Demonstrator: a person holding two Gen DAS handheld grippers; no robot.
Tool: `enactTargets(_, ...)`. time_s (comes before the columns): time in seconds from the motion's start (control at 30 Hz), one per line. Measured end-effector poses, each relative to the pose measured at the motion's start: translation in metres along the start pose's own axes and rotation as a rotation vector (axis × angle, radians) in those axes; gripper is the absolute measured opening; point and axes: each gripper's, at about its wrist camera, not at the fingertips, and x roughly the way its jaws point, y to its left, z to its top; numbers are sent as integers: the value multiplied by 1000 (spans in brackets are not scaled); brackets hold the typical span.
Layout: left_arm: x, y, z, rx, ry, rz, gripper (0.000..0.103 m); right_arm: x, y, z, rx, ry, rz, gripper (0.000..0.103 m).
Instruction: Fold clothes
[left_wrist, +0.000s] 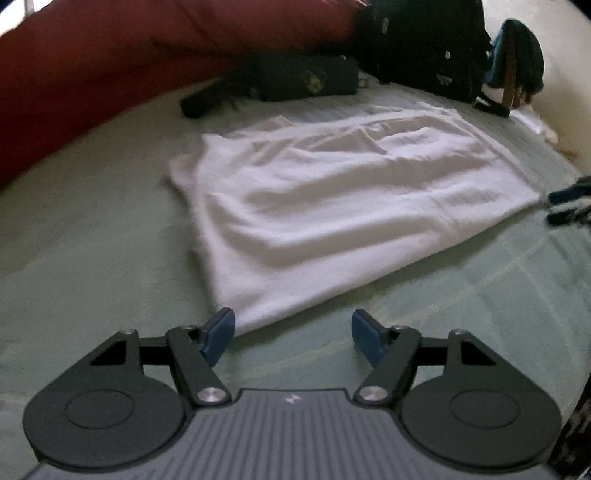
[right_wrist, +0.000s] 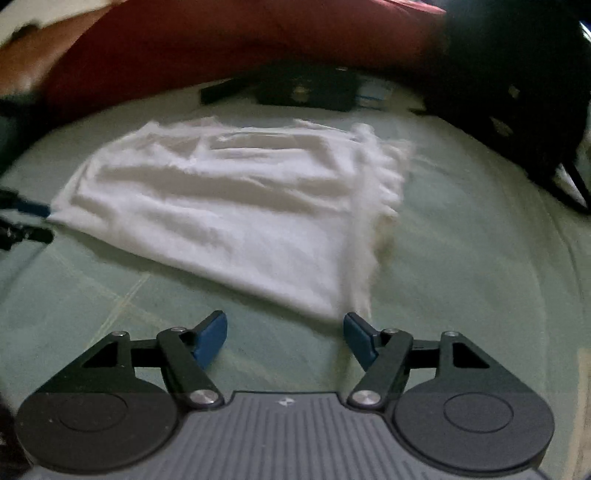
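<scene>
A white garment (left_wrist: 332, 206) lies spread and wrinkled on the pale green bed sheet (left_wrist: 92, 258). My left gripper (left_wrist: 293, 332) is open, its blue pads just short of the garment's near left corner. The right wrist view shows the same white garment (right_wrist: 236, 206), with my right gripper (right_wrist: 284, 334) open just in front of its near right corner. Nothing is between either pair of fingers. Each gripper shows small at the other view's edge: the right gripper (left_wrist: 569, 206) by the garment's right corner, the left gripper (right_wrist: 26, 218) by its left corner.
A large red cushion (left_wrist: 129, 55) runs along the far side of the bed. Dark bags (left_wrist: 424, 48) and a flat dark case (left_wrist: 306, 81) sit behind the garment. Green sheet (right_wrist: 480, 258) stretches to the right of the cloth.
</scene>
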Motion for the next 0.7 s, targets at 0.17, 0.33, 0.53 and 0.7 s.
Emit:
enactTargets(0.17,-17,-33,-1,275,-63,161,72,-11,14,-4,-158,-15,-109,84)
enactTargets(0.33,-6,-88,-17,691,-109,320,74,-23,27,-8,-315,-30,-217,87)
enactTargets(0.53,18,-104,-34,935,-112,441,74,-7,41,-13,-518,-13,-339,87)
enactTargets(0.7,31,-108,-27,960,-130,452,72,20,57,-7,-654,-23,-385,87)
